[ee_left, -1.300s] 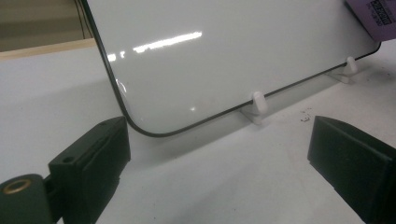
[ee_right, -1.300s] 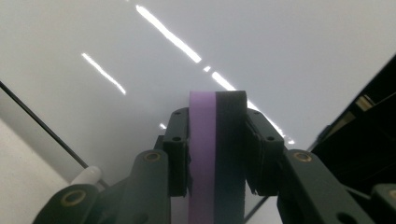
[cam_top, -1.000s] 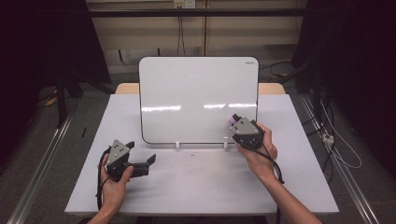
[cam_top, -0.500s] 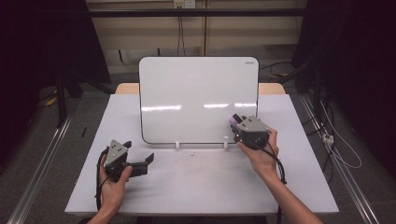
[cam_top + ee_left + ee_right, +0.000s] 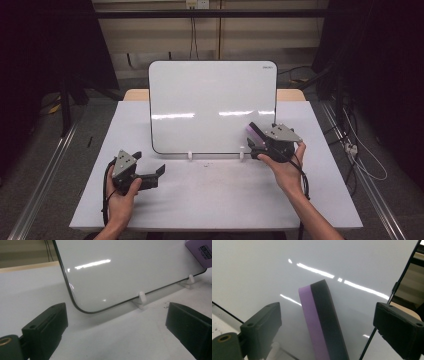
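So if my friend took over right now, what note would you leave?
Right gripper: fingers have just opened and stand apart from the purple-and-black block eraser between them; it leans against the white rounded whiteboard, near its lower right corner.
Left gripper: open, empty, over the white table.
Done: board looks clean.
Left: probably back the right gripper away.

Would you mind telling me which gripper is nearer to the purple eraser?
Right. The right gripper has its open jaws either side of the eraser, not pressing it; the left gripper sits far across the table.
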`<state>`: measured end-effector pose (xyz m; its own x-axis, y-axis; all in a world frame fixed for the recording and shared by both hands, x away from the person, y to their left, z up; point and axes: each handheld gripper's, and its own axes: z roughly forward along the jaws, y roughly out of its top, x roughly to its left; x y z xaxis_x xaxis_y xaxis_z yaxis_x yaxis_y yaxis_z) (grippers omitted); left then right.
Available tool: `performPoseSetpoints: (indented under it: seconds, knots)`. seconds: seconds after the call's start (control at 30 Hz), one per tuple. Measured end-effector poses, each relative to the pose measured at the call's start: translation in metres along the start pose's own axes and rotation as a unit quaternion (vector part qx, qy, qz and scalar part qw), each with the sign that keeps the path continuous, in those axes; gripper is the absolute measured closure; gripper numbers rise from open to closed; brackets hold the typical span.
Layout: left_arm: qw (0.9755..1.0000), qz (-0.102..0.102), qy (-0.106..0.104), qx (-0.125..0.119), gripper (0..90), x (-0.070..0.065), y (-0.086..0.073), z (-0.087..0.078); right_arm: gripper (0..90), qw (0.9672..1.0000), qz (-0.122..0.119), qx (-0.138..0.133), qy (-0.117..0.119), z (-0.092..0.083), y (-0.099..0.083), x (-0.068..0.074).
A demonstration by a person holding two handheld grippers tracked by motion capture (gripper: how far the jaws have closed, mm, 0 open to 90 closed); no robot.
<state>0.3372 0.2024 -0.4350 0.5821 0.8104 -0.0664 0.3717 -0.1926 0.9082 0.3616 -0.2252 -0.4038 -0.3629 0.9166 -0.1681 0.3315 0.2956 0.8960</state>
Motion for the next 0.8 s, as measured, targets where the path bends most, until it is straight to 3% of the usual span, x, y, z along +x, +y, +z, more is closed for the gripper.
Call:
performPoseSetpoints:
  seconds: [0.13,0.43,0.8]
  knots:
    - [1.0,0.002,-0.001,0.001,3.9,-0.001,0.0,0.001,5.2,0.9997,0.019,-0.007,0.013,-0.004,-0.002,-0.002]
    - [1.0,0.004,0.0,0.0,3.9,-0.001,0.0,0.0,4.3,0.9988,0.039,-0.014,0.025,-0.016,-0.008,-0.011]
    - [0.9999,0.0,0.012,0.0,4.2,0.0,0.0,-0.001,4.3,0.9972,0.069,-0.022,0.018,-0.033,-0.021,-0.019]
